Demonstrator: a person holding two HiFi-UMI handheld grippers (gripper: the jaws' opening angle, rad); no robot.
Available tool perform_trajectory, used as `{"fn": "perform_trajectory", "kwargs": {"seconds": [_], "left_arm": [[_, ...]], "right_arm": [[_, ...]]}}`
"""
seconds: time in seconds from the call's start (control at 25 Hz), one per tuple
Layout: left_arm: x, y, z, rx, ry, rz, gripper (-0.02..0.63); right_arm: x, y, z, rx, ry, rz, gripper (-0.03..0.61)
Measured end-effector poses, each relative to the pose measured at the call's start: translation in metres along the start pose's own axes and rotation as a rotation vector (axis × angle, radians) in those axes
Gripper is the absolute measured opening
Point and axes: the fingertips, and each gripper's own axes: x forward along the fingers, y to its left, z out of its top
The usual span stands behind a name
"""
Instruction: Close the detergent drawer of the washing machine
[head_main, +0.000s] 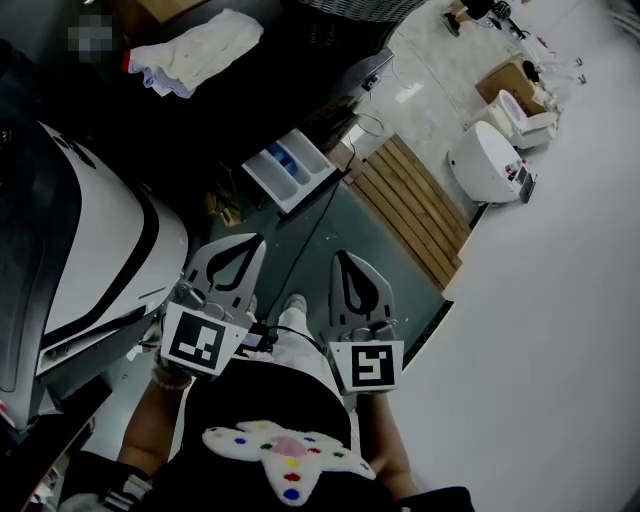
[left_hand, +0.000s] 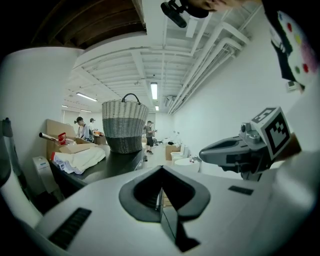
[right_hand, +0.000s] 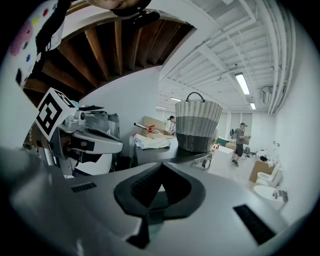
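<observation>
Drawer (head_main: 291, 172) out; surroundings v. dark

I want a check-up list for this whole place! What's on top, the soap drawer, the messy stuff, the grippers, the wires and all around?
surface: black machine top, holding a cloth and a basket.
job's things: detergent drawer pulled out, blue parts showing inside.
clutter: white cloth and wicker basket on the top.
grippers: left gripper shut, empty; right gripper shut, empty; both short of the drawer.
cables: thin dark cable below the drawer.
surroundings: wooden slat platform, white toilets, people far off.
</observation>
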Motion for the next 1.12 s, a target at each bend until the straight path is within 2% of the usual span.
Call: {"fn": "perform_trajectory", "kwargs": {"seconds": [0.32, 0.4, 0.52, 0.8, 1.0, 1.12], "left_arm": [[0.009, -0.005, -0.006, -0.066, 0.017, 0.058, 0.016], [0.011, -0.006, -0.012, -0.075, 0.046, 0.067, 0.048], [0.016, -0.009, -0.019, -0.066, 0.062, 0.071, 0.115], [0.019, 0.001, -0.039, -0.108, 0.115, 0.162, 0.123], [0.024, 0.002, -0.061, -0.121, 0.162, 0.199, 0.124], [0.030, 0.004, -0.072, -0.137, 0.162, 0.221, 0.132]], "right_arm": [[0.002, -0.013, -0.012, 0.023, 0.018, 0.047, 0.005], [0.004, -0.014, -0.014, 0.036, 0.020, 0.073, 0.075], [0.008, -0.015, -0.017, 0.034, 0.026, 0.101, 0.120], [0.021, -0.028, -0.036, 0.026, 0.054, 0.127, 0.126], [0.036, -0.039, -0.054, 0.015, 0.082, 0.141, 0.130], [0.046, -0.045, -0.065, 0.019, 0.084, 0.151, 0.137]]}}
